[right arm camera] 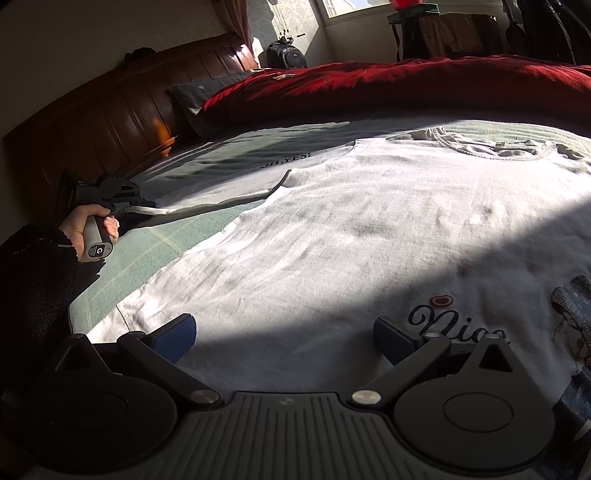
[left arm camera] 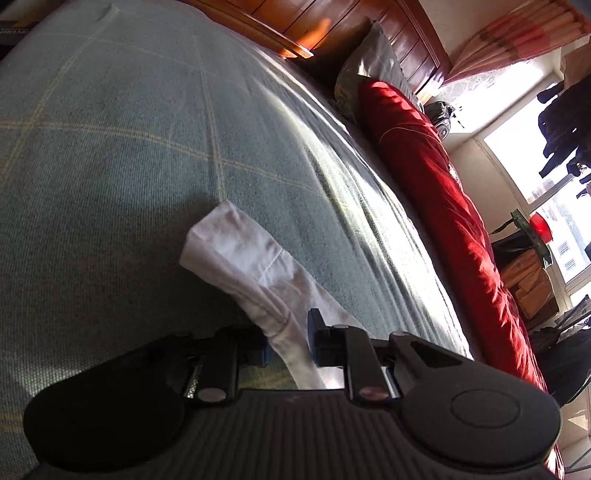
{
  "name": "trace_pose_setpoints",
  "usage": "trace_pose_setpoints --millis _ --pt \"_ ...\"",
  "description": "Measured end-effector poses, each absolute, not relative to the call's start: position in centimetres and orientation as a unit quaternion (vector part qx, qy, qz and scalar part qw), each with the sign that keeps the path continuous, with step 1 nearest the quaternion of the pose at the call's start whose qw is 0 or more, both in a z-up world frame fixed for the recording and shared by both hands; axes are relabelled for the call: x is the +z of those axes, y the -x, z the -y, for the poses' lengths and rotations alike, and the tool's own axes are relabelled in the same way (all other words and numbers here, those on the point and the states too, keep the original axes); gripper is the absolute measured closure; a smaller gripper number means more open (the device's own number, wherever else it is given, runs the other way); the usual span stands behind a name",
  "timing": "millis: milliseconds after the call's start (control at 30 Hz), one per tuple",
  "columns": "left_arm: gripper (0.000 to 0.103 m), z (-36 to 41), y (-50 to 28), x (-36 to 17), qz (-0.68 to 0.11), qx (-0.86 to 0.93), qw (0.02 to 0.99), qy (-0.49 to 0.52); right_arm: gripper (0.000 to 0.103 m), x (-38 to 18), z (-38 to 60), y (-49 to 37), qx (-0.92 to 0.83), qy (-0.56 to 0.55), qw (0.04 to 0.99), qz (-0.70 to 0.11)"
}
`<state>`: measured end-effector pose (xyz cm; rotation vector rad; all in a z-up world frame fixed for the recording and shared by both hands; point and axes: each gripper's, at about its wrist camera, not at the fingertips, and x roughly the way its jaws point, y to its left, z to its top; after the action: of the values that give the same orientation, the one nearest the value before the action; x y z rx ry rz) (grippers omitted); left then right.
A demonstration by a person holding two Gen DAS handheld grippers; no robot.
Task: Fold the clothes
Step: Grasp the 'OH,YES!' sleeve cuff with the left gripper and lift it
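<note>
Nearest in the right wrist view, the right gripper [right arm camera: 284, 338] hovers low over the front of a white T-shirt [right arm camera: 332, 229], its blue-padded fingers [right arm camera: 177, 334] spread wide with nothing between them; the pads sit just above or on the cloth, and which cannot be told. The shirt lies flat, spread over the bed's pale green checked bedspread [right arm camera: 147, 243], with a cursive print and a cartoon figure near the right gripper and the neckline farther off toward the red duvet [right arm camera: 406, 88]. At the left of that view a hand [right arm camera: 86, 225] in a dark sleeve grips the handle of the left gripper [right arm camera: 122, 195] at the end of the shirt's sleeve. In the left wrist view, the left gripper [left arm camera: 288, 339] has its fingers [left arm camera: 316, 332] drawn narrow, with the white sleeve [left arm camera: 255, 273] running between them; the pads appear to press the fabric at the cuff end, and the rest of the sleeve stretches away over the bedspread [left arm camera: 110, 147]. Beyond lie the red duvet [left arm camera: 436, 177], a grey pillow [left arm camera: 369, 62] and the dark wooden headboard [left arm camera: 351, 22], with a sunlit window [left arm camera: 517, 162] past the bed.
</note>
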<state>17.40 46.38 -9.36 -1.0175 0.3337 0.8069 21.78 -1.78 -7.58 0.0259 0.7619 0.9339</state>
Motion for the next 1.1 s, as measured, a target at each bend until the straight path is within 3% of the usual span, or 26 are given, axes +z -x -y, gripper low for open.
trace_pose_setpoints --millis 967,1100 --pt "0.088 -36.0 -25.2 2.5 -0.19 0.275 0.882 0.332 0.0 -6.0 4.2 -22.2 0.443 -0.059 0.822 -0.353" --pt "0.091 -34.3 -26.3 3.4 -0.193 0.26 0.89 0.321 0.0 -5.6 5.0 -22.2 0.443 -0.066 0.823 -0.35"
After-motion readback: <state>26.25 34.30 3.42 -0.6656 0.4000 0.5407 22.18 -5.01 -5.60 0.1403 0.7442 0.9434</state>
